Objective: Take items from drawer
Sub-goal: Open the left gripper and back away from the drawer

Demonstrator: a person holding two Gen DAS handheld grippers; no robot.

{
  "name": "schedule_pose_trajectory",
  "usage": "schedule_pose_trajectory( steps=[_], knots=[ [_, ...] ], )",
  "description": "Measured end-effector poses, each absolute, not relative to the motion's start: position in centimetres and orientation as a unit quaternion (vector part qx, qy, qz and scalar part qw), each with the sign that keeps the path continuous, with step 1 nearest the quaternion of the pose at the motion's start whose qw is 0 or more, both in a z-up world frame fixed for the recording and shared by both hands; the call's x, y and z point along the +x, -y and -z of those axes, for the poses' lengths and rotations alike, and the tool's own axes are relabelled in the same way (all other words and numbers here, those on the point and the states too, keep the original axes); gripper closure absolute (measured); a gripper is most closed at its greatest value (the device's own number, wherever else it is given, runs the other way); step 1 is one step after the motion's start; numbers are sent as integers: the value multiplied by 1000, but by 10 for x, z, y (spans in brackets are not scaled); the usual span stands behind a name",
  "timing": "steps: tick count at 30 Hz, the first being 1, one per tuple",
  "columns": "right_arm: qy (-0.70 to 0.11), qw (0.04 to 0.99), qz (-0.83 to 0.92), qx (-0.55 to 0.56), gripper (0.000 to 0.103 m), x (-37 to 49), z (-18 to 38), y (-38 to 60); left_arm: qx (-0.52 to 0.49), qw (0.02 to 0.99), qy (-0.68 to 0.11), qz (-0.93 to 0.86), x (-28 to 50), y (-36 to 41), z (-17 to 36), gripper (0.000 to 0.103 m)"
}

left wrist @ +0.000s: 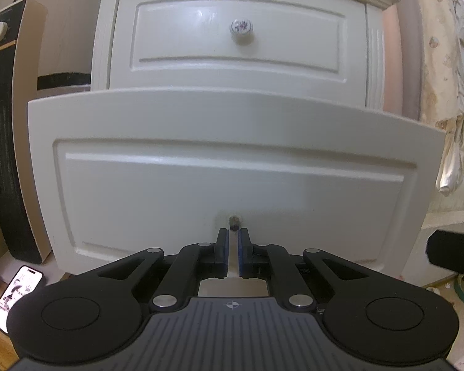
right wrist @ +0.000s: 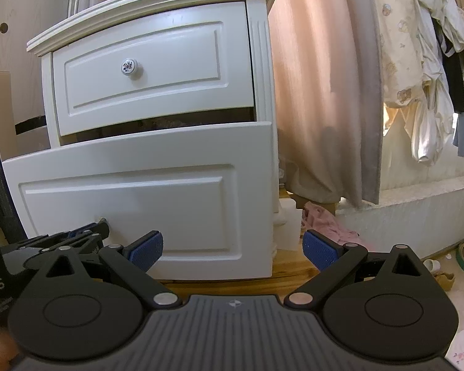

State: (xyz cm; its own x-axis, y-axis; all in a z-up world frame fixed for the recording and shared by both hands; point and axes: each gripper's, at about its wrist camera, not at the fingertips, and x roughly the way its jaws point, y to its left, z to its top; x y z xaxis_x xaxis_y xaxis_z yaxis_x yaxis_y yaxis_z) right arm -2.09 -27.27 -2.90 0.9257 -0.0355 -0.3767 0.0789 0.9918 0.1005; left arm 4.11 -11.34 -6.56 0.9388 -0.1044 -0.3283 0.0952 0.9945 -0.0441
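Closest in, the left gripper (left wrist: 234, 241) has its fingers pinched nearly together just below the lower drawer's (left wrist: 232, 167) knob stub (left wrist: 234, 221); the right gripper (right wrist: 232, 249) hangs spread wide. Behind, that drawer juts from the nightstand (right wrist: 263, 61).

My left gripper (left wrist: 234, 239) is drawn nearly shut, its blue-padded fingers (left wrist: 242, 252) either side of the small dark stub (left wrist: 234, 222) that stands in for a knob on the lower drawer (left wrist: 232, 167) of a white nightstand (left wrist: 105, 61); whether the pads touch it I cannot tell. That drawer front juts out toward me. Above it, the upper drawer (left wrist: 238, 34) sits flush, with a flowered round knob (left wrist: 241, 28) at its middle. Left of the lower drawer stands a tall black-and-tan appliance (left wrist: 6, 123), and below that a lit phone (left wrist: 17, 296) lies on the floor. To the drawer's right, pale clothes (left wrist: 454, 123) hang.
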Motion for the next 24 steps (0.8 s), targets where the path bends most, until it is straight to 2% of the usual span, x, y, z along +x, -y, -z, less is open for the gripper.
schedule_pose_trajectory(
  steps=[4, 5, 8, 11, 13, 15, 17, 20, 22, 24],
  knots=[
    [-191, 980, 28, 57, 0, -21, 31, 272, -9, 985, -169, 43, 40, 113, 69, 95],
    [-192, 979, 28, 57, 0, -21, 31, 272, -8, 985, -167, 44, 40, 113, 69, 91],
    [-195, 979, 29, 57, 0, -19, 33, 272, -8, 986, -161, 46, 37, 113, 68, 68],
    [-194, 979, 29, 55, 0, -19, 33, 271, -10, 987, -153, 44, 34, 110, 66, 61],
    [-194, 979, 29, 53, 0, -19, 33, 270, -11, 987, -154, 48, 33, 108, 65, 48],
    [-193, 980, 29, 50, 0, -19, 33, 268, -14, 987, -151, 51, 30, 104, 62, 29],
    [-194, 980, 29, 47, 0, -18, 33, 267, -13, 989, -141, 49, 26, 100, 58, 27],
    [-199, 979, 31, 45, 0, -14, 35, 266, -18, 990, -131, 47, 21, 93, 53, 16],
    [-201, 978, 30, 45, 0, -13, 35, 265, -26, 991, -124, 44, 19, 88, 50, 15],
    [-201, 978, 29, 44, 0, -13, 35, 264, -27, 992, -117, 42, 17, 84, 48, 8]
  ],
)
